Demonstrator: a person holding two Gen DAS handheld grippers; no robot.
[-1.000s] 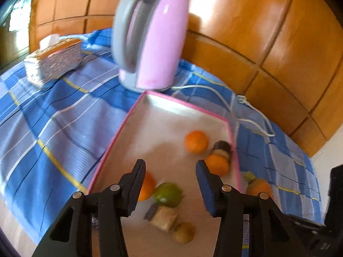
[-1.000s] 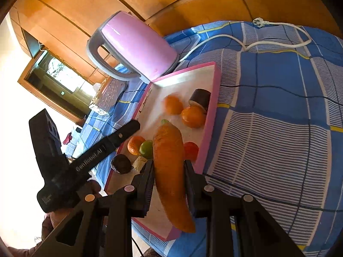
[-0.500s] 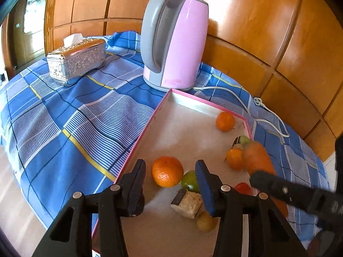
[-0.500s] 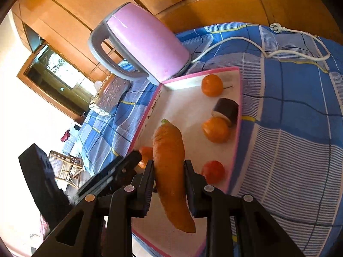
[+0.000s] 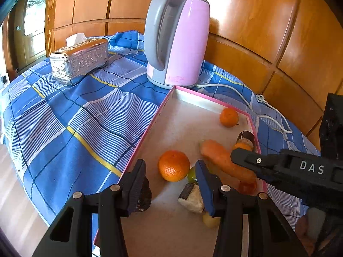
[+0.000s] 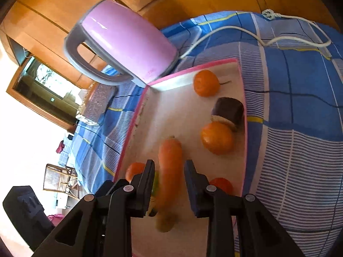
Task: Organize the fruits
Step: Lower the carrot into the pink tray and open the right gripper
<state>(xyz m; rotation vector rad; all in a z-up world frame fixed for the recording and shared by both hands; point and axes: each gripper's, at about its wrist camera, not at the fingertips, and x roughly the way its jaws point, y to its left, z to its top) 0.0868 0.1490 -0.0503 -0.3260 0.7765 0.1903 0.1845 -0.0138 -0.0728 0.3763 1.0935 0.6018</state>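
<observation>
Glossy wood panelling (image 5: 246,21), pink-rimmed tray (image 5: 150,126)

Count of items on the cloth-covered table, both wrist views

Tray (image 5: 150,126): one, pink-rimmed. Oranges: three seen – a big one (image 5: 174,165) near the front, one (image 5: 229,117) at the far corner, one (image 6: 217,138) by the right rim. Carrot (image 6: 170,167): one. Small red fruit (image 6: 220,184): one. Green fruit (image 5: 191,176): one, mostly hidden. Small yellowish fruit (image 5: 210,220): one. Dark-skinned cut chunks with pale flesh: two clear, one (image 6: 228,111) at the right rim, one (image 5: 191,197) near the front; a third dark piece (image 5: 143,197) sat half hidden, kind unclear. Kettle (image 5: 176,39): one, pink and grey, with one white power cord (image 6: 278,37). Silver tissue box (image 5: 79,60): one. Grippers: two, left gripper (image 5: 169,184) and right gripper (image 6: 169,176).
</observation>
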